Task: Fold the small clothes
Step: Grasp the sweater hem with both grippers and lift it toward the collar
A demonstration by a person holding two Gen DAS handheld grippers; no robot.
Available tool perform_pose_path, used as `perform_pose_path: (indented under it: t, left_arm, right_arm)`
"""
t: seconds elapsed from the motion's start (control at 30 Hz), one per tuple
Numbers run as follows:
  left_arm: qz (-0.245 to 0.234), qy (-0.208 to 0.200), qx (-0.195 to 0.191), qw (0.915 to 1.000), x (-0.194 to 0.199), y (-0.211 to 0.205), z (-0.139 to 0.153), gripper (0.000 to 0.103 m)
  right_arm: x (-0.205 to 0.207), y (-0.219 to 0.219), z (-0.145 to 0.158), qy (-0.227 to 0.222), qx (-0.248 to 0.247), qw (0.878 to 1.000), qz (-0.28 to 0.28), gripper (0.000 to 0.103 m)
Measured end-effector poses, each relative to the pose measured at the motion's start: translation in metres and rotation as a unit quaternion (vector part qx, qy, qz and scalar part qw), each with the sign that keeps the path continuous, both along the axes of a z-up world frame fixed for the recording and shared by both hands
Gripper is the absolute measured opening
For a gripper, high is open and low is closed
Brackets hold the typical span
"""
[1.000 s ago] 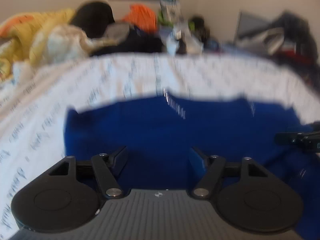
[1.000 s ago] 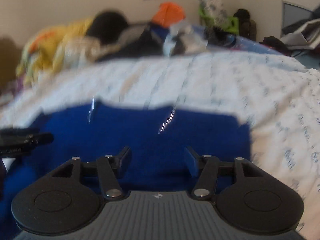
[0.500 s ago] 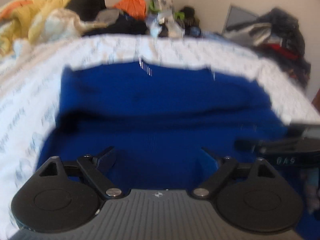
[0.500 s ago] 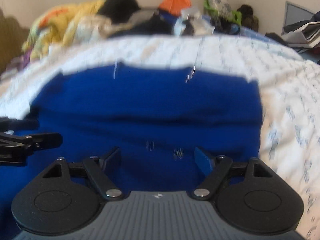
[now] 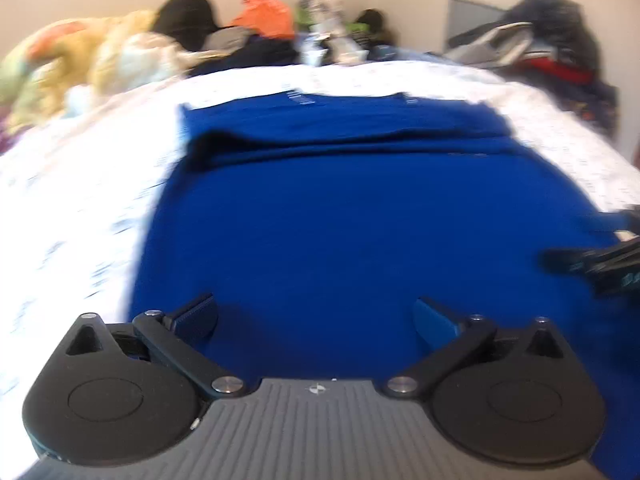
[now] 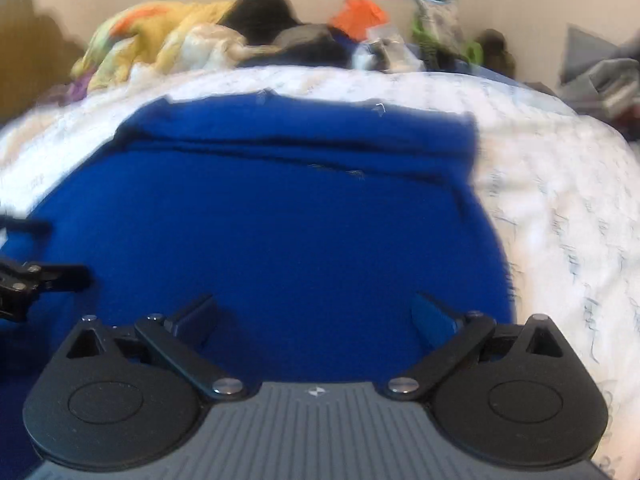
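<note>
A royal-blue garment (image 5: 340,208) lies flat on the white printed bedspread (image 5: 72,200), its far part folded over so a fold edge runs across it. In the left wrist view my left gripper (image 5: 316,316) hovers over the garment's near left part, jaws opening wide with nothing between them. In the right wrist view the same garment (image 6: 280,220) fills the middle, and my right gripper (image 6: 316,314) hangs over its near right part, jaws also opening, nothing between the pads. Each gripper shows at the other view's edge: the right gripper's tip (image 5: 592,264), the left gripper's tip (image 6: 36,276).
A heap of clothes and bedding (image 5: 120,52) lies along the bed's far side: yellow quilt (image 6: 152,36), black item (image 6: 260,12), orange item (image 5: 268,14). More dark clothes (image 5: 560,48) pile at the far right. Bare bedspread (image 6: 560,200) flanks the garment.
Both grippers have drawn back toward the garment's near edge and their jaws have spread wide. More of the blue garment shows, with its far fold lying flat.
</note>
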State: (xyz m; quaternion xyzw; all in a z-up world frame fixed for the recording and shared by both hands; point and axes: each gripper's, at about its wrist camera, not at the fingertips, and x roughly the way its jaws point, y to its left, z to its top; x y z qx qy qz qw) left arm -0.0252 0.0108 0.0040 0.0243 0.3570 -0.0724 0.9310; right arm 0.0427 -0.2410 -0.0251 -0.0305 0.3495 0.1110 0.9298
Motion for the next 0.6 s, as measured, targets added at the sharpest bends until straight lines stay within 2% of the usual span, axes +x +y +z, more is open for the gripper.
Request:
perform_pose_path:
  t: [0.03,0.07,0.13,0.17,0.23,0.27,0.3,0.33,0.37,0.4,0.43,0.47,0.5,0.6]
  left_arm:
    - [0.008,0.005,-0.012,0.9999,-0.009,0.010,0.003,0.099]
    - [0.016,0.009,-0.031,0.9994,-0.019,0.021,0.006,0.099]
    - [0.038,0.030,-0.087,0.9950,-0.040,0.050,0.010,0.102]
    - [0.051,0.045,-0.121,0.9903,-0.050,0.065,0.009,0.102]
    - [0.073,0.054,-0.185,0.9786,-0.072,0.092,0.010,0.102]
    - [0.074,0.064,-0.221,0.9703,-0.081,0.102,0.010,0.102]
    - [0.071,0.077,-0.265,0.9585,-0.087,0.112,0.009,0.102]
    - [0.059,0.093,-0.318,0.9418,-0.092,0.122,0.005,0.102]
    - [0.038,0.112,-0.371,0.9211,-0.094,0.129,-0.002,0.103]
    - [0.015,0.131,-0.415,0.9003,-0.095,0.135,-0.010,0.103]
    - [-0.001,0.144,-0.443,0.8848,-0.097,0.139,-0.017,0.103]
    - [-0.014,0.149,-0.455,0.8782,-0.098,0.142,-0.019,0.103]
    - [-0.023,0.152,-0.456,0.8765,-0.100,0.144,-0.020,0.103]
    - [-0.026,0.172,-0.452,0.8750,-0.107,0.144,-0.021,0.099]
  right_arm:
    - [-0.003,-0.010,0.004,0.015,-0.002,1.000,-0.019,0.103]
    - [-0.009,-0.022,0.011,0.037,0.022,0.999,-0.031,0.103]
    - [-0.031,-0.054,0.023,0.058,0.120,0.991,-0.019,0.103]
    - [-0.043,-0.073,0.026,0.071,0.170,0.983,-0.018,0.103]
    - [-0.060,-0.108,0.025,0.105,0.237,0.965,-0.040,0.103]
    - [-0.067,-0.125,0.021,0.124,0.268,0.954,-0.057,0.103]
    - [-0.072,-0.139,0.017,0.143,0.294,0.942,-0.069,0.103]
    - [-0.078,-0.152,0.012,0.157,0.327,0.929,-0.072,0.103]
    - [-0.084,-0.159,0.009,0.167,0.355,0.917,-0.066,0.103]
    - [-0.090,-0.161,0.005,0.183,0.382,0.904,-0.057,0.103]
    - [-0.092,-0.162,0.002,0.201,0.405,0.891,-0.044,0.103]
    - [-0.094,-0.161,-0.001,0.218,0.420,0.880,-0.029,0.103]
    - [-0.096,-0.158,-0.004,0.231,0.427,0.874,-0.014,0.103]
    - [-0.110,-0.140,-0.003,0.251,0.419,0.872,0.023,0.103]
